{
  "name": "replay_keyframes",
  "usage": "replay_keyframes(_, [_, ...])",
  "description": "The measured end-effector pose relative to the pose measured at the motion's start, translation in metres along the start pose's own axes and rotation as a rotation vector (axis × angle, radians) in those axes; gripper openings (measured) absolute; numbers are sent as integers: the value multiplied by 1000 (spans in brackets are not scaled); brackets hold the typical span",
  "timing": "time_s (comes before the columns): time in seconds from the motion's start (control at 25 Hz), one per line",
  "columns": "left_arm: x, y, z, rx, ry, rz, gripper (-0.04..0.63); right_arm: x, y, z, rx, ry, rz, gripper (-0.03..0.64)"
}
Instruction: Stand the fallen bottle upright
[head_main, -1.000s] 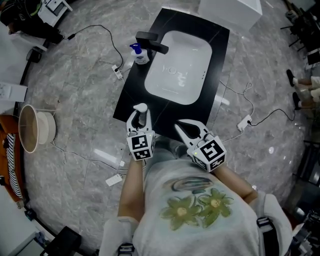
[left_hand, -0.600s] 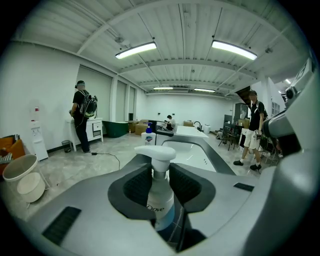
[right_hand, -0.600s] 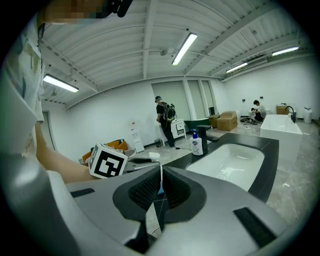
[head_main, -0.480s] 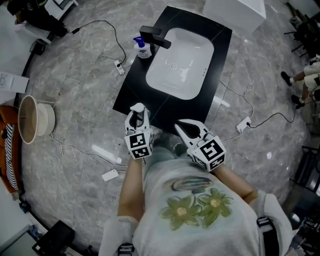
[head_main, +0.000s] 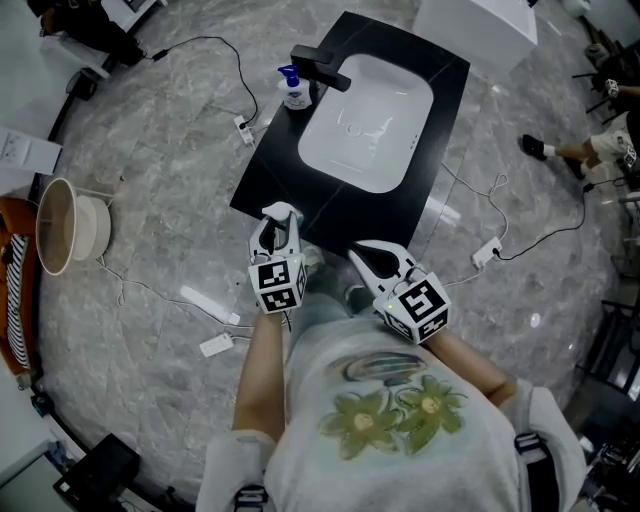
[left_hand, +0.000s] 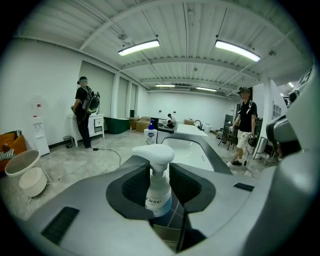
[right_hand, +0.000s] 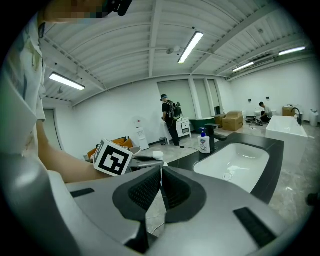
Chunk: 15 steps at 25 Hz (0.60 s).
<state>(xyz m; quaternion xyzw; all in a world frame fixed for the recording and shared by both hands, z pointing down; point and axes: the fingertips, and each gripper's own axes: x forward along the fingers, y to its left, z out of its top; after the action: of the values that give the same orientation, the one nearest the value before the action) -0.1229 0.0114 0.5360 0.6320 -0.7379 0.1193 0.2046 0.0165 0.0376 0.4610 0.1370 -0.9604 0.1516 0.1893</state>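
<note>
- The left gripper (head_main: 278, 222) has its jaws clamped on the white spray bottle (left_hand: 159, 192), partly apart.
- The bottle is upright, its long axis vertical and its spray head at 12 o'clock.
- In the head view it is at the black counter's (head_main: 268, 182) near edge, 7 o'clock from the sink (head_main: 365, 125).
- The right gripper (right_hand: 161, 187), at 4 o'clock from the left, has its jaws together, empty.

Gripping bottle (left_hand: 160, 187) upright in left gripper (head_main: 279, 220), pads pressing its sides. Holding right gripper (head_main: 362, 254) alongside, jaws together, empty. Pointing both forward, slightly down.
</note>
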Motion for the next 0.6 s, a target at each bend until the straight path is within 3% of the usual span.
replay_keyframes(0.6, [-54,-18,-3,24,-38,10,117,-7,27,-4,-24,-21,51,43])
